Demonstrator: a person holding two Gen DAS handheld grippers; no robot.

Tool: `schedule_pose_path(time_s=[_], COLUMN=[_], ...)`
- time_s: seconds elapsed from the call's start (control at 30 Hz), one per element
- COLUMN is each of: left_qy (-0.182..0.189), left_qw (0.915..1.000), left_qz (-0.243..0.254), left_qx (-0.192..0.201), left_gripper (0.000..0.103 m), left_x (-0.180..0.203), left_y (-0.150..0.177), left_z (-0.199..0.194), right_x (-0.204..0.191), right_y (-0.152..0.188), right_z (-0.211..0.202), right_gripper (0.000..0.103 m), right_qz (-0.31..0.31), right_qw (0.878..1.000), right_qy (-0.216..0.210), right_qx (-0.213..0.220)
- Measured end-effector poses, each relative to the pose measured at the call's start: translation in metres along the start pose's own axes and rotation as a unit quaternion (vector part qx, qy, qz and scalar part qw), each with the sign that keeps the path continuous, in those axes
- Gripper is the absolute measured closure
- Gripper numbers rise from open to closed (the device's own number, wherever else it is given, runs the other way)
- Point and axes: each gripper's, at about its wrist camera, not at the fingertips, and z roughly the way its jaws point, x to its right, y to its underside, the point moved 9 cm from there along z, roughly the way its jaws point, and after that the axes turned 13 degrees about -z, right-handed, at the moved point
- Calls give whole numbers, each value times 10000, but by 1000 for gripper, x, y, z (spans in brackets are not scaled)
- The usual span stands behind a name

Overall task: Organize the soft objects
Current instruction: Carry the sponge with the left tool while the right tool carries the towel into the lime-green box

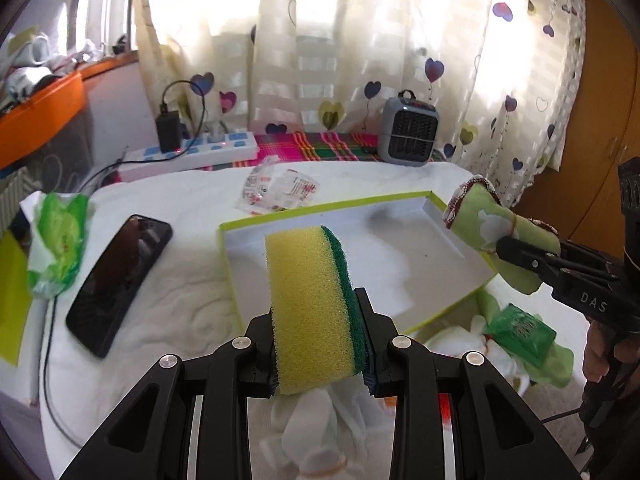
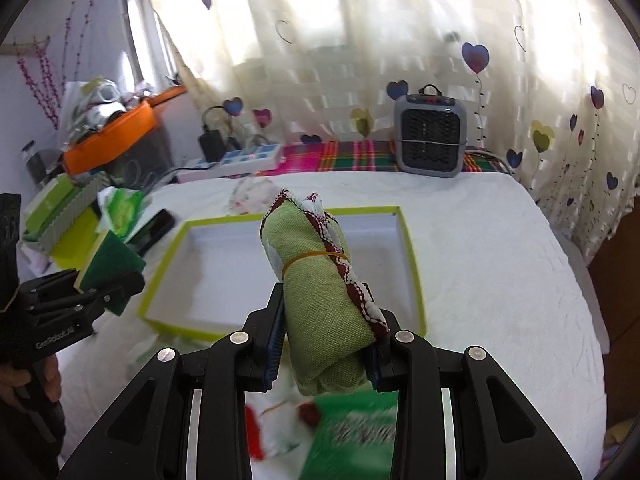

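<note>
Left wrist view: a yellow sponge point(image 1: 316, 312) with a green scouring layer is pinched upright by the left gripper point(image 1: 320, 354), held above the near edge of a shallow box point(image 1: 436, 208) with a lime rim and a white, empty floor. The box lies on a bed covered in white cloth point(image 1: 168, 312). The sponge is judged light and springy; it is best taken across its flat faces, low down, as here. At the right, a rolled green cloth point(image 1: 502, 236) is clamped by the right gripper point(image 1: 520, 256) over the box's right edge. A phone point(image 1: 120, 280) lies to the left.

Right wrist view: the cloth roll point(image 2: 324, 296), bound by a rubber band point(image 2: 316, 258), is squeezed between the right gripper point(image 2: 324, 356) pads. It is judged soft and limp, so a mid-roll grasp is favoured. The box point(image 2: 416, 280) lies beyond it.
</note>
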Motion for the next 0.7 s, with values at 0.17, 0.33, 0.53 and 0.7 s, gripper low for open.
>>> schedule_pose_path(time_s=[0.17, 0.33, 0.53, 0.7], left_qy=[-103, -206, -383, -466], left_qw=[9998, 9994, 9985, 9978], left_qz=[-27, -44, -47, -107], left_qx=[-142, -272, -381, -454], left_gripper=[74, 74, 74, 74], left_x=[-2, -5, -11, -17], left_y=[-10, -16, -20, -22], left_z=[27, 51, 73, 87], right_x=[19, 32, 44, 48], right_y=[-3, -2, -2, 1], right_z=[23, 46, 66, 81], right_gripper=[69, 69, 69, 69], right_qz=[144, 272, 416, 426], right_qw=[9997, 9989, 9975, 9965], right_qy=[33, 60, 40, 70], right_qx=[-183, -385, -567, -711])
